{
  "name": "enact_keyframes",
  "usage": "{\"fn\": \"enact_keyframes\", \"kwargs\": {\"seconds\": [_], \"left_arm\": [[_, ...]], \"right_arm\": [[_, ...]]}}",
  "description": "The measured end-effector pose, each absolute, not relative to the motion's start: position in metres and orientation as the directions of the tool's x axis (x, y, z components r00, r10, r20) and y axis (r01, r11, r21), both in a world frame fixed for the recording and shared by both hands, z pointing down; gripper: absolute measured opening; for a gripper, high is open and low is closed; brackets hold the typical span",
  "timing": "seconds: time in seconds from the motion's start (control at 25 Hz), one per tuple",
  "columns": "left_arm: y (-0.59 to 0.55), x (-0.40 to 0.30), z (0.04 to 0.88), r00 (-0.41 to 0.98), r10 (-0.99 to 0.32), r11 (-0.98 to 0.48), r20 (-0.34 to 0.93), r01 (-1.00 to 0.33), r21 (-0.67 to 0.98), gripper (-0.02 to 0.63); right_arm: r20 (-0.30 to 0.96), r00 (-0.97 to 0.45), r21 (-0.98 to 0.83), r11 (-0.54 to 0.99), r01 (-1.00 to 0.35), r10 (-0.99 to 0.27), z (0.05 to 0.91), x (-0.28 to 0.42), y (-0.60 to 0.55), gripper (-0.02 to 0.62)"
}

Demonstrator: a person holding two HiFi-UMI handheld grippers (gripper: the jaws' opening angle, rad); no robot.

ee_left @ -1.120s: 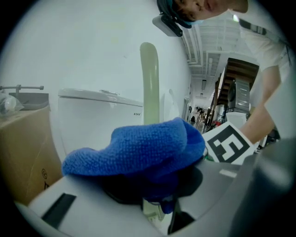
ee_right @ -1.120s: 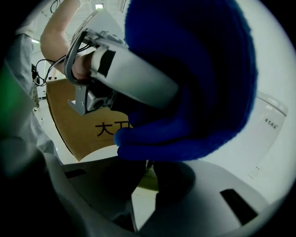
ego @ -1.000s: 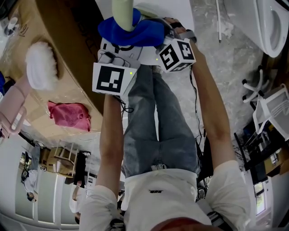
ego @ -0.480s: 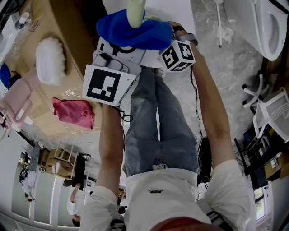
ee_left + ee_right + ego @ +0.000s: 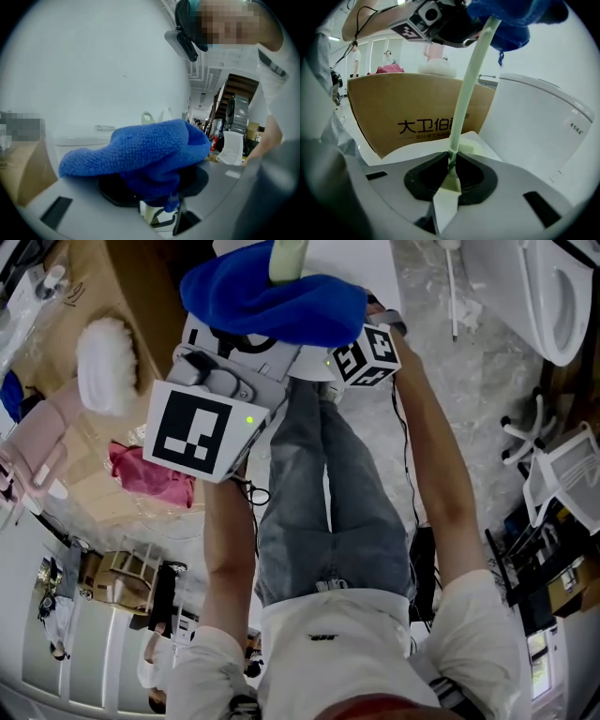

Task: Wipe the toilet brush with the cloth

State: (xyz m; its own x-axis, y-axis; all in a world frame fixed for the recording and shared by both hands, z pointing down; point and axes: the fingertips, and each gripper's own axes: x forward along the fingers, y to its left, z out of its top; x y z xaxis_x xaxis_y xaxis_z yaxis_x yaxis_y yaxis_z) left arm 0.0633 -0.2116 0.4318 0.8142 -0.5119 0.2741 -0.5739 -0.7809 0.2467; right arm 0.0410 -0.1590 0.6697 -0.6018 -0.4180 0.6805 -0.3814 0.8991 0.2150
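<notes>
The pale green toilet brush handle runs up from my right gripper, which is shut on its lower end. A blue cloth is bunched round the handle higher up. My left gripper is shut on that cloth, with a bit of the pale handle showing under it. In the right gripper view the left gripper and the cloth sit at the top of the handle. The brush head is hidden. In the head view only the handle's tip shows above the cloth.
A white toilet stands right of the handle, also seen in the head view as a toilet. A cardboard box stands behind, with a pink cloth and a white fluffy brush on it. A white rack is at the right.
My left gripper has slid up the handle with the blue cloth, coming closer to the head camera. The right gripper has kept still on the handle.
</notes>
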Motion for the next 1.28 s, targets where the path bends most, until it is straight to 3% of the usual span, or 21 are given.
{"fn": "enact_keyframes", "kwargs": {"seconds": [0.32, 1.28], "left_arm": [[-0.21, 0.062, 0.442, 0.791, -0.545, -0.769, 0.278, -0.603, 0.212, 0.172], [-0.184, 0.062, 0.569, 0.71, -0.536, -0.743, 0.458, -0.653, 0.143, 0.13]], "right_arm": [[0.681, -0.601, 0.213, 0.899, -0.383, -0.418, 0.671, 0.039, -0.159, 0.048], [0.656, -0.608, 0.218, 0.884, -0.414, -0.447, 0.664, 0.038, -0.159, 0.048]]}}
